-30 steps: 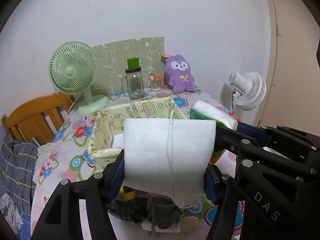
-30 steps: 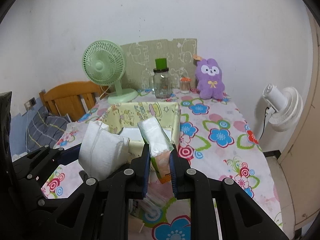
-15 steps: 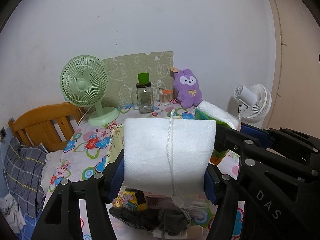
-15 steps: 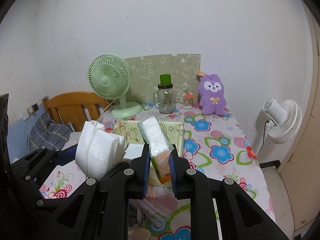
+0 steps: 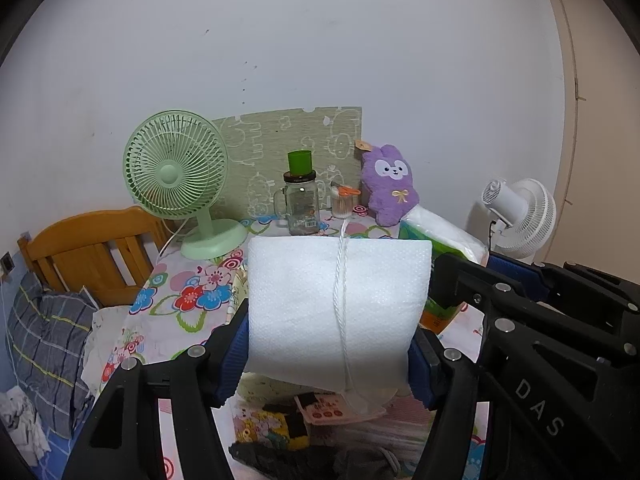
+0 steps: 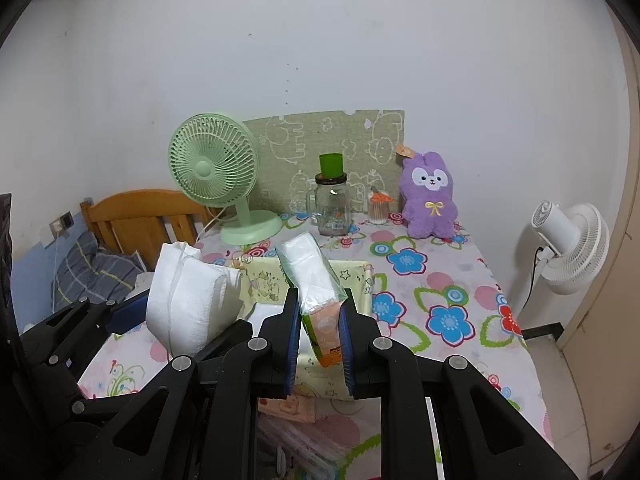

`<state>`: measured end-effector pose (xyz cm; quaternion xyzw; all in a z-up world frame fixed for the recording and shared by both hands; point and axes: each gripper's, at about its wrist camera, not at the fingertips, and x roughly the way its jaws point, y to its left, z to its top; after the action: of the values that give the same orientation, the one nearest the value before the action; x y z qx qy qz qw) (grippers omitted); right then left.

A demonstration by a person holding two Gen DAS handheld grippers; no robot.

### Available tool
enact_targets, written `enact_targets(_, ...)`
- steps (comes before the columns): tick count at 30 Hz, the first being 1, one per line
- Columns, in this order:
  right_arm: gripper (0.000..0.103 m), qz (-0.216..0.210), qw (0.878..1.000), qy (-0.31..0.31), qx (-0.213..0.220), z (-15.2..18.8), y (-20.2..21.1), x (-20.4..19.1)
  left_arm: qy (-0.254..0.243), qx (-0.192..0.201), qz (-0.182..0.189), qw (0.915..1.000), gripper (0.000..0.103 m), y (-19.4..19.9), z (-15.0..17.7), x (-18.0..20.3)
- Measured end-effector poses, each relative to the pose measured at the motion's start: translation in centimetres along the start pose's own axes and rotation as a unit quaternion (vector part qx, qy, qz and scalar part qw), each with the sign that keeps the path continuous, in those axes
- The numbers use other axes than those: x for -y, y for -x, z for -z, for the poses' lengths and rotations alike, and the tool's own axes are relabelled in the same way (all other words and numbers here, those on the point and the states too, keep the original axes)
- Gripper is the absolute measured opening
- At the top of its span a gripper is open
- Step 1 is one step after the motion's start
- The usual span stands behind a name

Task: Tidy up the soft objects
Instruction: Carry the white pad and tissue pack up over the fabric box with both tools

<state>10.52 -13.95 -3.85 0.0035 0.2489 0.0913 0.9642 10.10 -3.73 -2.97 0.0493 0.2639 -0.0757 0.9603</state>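
Note:
My left gripper is shut on a white folded towel bundle tied with white string, held above the table; it also shows at the left of the right wrist view. My right gripper is shut on a green and orange tissue pack, which also shows in the left wrist view. Below and behind them stands a yellow fabric box on the flowered tablecloth. A purple plush rabbit sits at the back right.
A green desk fan, a glass jar with a green cup on top and a small toothpick holder stand at the back. A white fan is off the table's right edge. A wooden headboard and bedding are left. Small items lie below.
Both grippers have risen and pulled back with their loads. The yellow box now sits lower and farther below them, and more of the wall is in view.

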Motion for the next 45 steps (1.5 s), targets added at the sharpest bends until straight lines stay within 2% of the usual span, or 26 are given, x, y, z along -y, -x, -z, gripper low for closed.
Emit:
enact_targets(10,0.021,0.004,1.0,-0.007,-0.007,-1.1,-2.7,-0.1,0.006,-0.001,-0.006,1.0,0.068,-2.2,-0.9,-1.2)
enact_targets(24,0.021,0.009,0.999,-0.023,-0.04,-1.7,-8.1,0.7,0.015,-0.03,-0.022,0.9992,0.068,-7.1,-1.5,-2.1)
enact_targets(39,0.021,0.018,0.994,-0.043,-0.096,-0.6,-13.9,2.0,0.033,-0.095,-0.02,0.9948,0.069,-13.2,-0.8,-2.8)
enact_targets(45,0.021,0.023,0.992,-0.045,-0.111,-0.2,-15.5,2.1,0.041,-0.13,-0.021,0.9904,0.073,-14.9,-0.1,-3.1)
